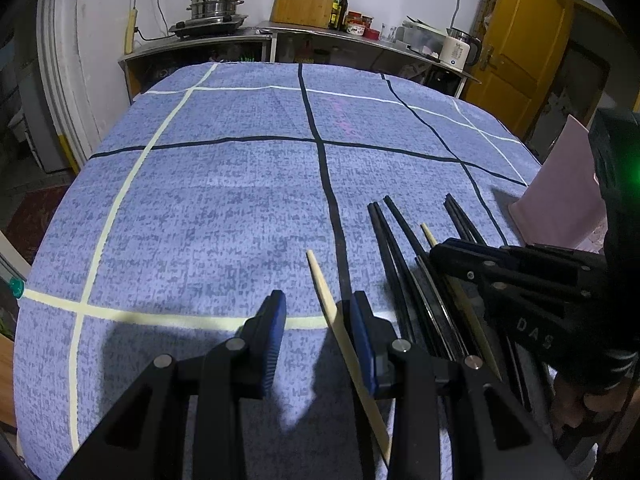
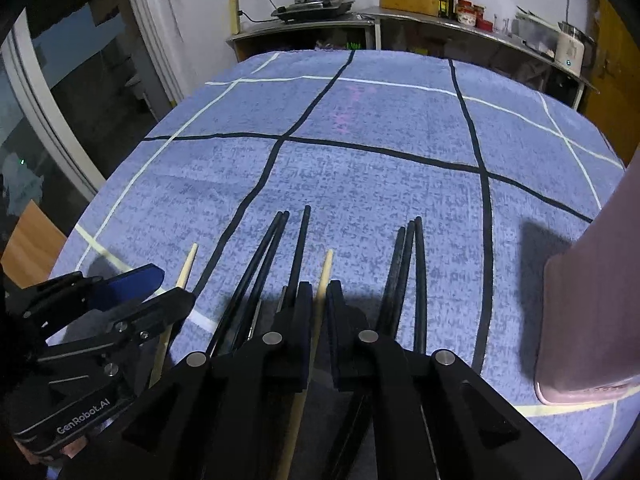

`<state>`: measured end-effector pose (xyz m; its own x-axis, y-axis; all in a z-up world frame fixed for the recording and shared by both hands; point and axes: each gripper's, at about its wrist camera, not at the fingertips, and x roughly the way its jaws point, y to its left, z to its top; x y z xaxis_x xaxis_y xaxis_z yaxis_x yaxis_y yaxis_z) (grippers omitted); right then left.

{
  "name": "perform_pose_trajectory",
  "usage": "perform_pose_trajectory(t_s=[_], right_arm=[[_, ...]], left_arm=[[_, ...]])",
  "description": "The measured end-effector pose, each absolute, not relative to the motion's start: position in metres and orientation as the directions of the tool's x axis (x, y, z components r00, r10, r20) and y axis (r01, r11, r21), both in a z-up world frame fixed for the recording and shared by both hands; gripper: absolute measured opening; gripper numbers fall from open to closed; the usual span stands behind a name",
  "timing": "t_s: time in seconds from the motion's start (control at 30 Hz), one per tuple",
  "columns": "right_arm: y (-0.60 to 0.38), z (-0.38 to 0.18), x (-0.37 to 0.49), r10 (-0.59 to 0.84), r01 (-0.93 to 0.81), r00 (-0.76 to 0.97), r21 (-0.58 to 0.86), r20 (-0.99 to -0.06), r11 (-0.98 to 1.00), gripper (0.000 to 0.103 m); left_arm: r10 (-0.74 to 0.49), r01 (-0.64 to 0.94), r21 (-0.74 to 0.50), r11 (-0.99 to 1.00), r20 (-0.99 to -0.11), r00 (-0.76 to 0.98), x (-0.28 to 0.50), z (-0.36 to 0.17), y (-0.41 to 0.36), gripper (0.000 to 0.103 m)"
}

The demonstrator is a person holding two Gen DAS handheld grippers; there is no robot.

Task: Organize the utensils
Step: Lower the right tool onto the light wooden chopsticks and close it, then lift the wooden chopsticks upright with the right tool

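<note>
Chopsticks in front of you, one pale stick in each of your tools.

Your right gripper (image 2: 319, 308) is pinched on a pale wooden chopstick (image 2: 325, 276), jaws nearly together around it. Your left gripper (image 1: 318, 320) stands partly spread, with a second pale chopstick (image 1: 326, 300) lying against the inner face of its right finger; you cannot tell whether it is held. Just beyond, black chopsticks (image 2: 408, 272) lie in loose groups on the blue checked tablecloth (image 2: 360, 184). A pink container (image 2: 592, 320) stands to the right; a kitchen counter (image 1: 320, 34) runs behind.
</note>
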<state>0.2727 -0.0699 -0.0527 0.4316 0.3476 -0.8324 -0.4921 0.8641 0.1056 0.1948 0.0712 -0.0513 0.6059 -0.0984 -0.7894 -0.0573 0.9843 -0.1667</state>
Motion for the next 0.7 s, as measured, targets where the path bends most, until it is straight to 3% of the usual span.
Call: perform_pose_trajectory(t_s=[0.2,0.33,0.7], right_arm=[[-0.066,-0.051,0.278,0.334,-0.494,0.408,0.103,-0.85,0.864,0.007],[-0.067,-0.049,0.28,0.347,-0.488,0.399,0.124,-0.849,0.864,0.007],[-0.083,-0.012,0.269,0.421,-0.488,0.435,0.185,-0.796,0.853,0.007]], left_arm=[[-0.104,-0.049,-0.161,0.986,-0.811,0.576,0.208,-0.05,0.07,0.033],[-0.093,-0.069,-0.159,0.985,-0.819,0.567,0.215,-0.051,0.073,0.01],[-0.142,-0.059,-0.218,0.974,-0.796,0.589,0.209,-0.025,0.076,0.006]])
